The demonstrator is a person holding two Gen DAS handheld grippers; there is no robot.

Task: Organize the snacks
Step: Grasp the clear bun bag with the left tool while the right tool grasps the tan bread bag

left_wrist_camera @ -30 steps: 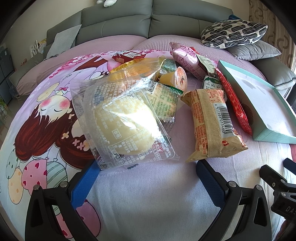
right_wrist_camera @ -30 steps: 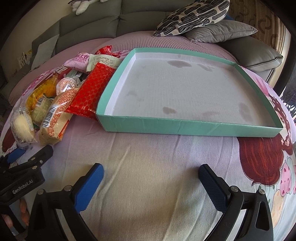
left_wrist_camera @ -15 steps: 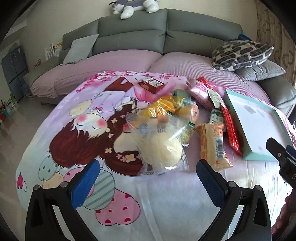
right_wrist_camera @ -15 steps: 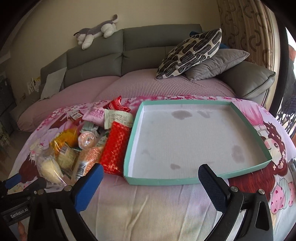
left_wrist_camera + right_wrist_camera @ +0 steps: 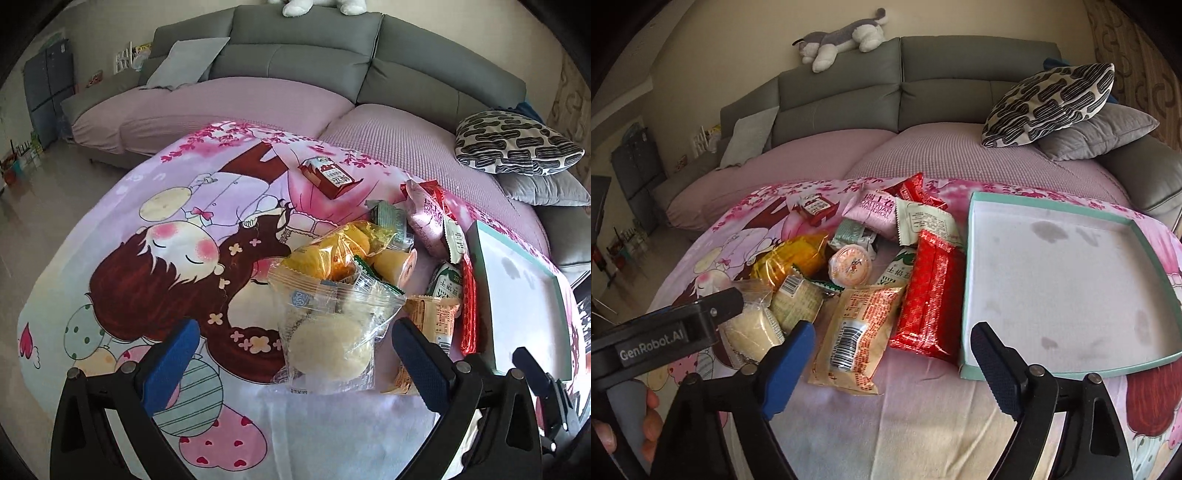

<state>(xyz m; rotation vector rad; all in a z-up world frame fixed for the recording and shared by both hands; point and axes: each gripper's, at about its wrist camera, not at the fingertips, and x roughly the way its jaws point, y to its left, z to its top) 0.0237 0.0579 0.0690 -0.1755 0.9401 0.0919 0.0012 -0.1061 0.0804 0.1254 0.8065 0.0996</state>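
A pile of snacks lies on a cartoon blanket. In the left wrist view my left gripper [image 5: 295, 363] is open, its jaws on either side of a clear bag with a pale bun [image 5: 328, 347], just short of it. Behind it lie a yellow bag [image 5: 332, 254], a jelly cup [image 5: 397, 264] and a small red box [image 5: 328, 177]. In the right wrist view my right gripper [image 5: 892, 363] is open above the blanket, in front of an orange cracker packet [image 5: 858, 336] and a red packet [image 5: 932, 295]. The teal tray [image 5: 975, 280] lies to the right, with nothing in it.
A grey sofa [image 5: 897, 92] with a patterned cushion [image 5: 1052, 99] and a grey pillow [image 5: 1100, 133] stands behind the blanket. A plush dog [image 5: 842, 37] lies on the sofa back. The left gripper's body [image 5: 665, 332] reaches in at the lower left of the right wrist view.
Both grippers pulled back and up from the blanket, then the left came in again toward the bun bag. The right swung left from the tray toward the snack pile. Both stayed open.
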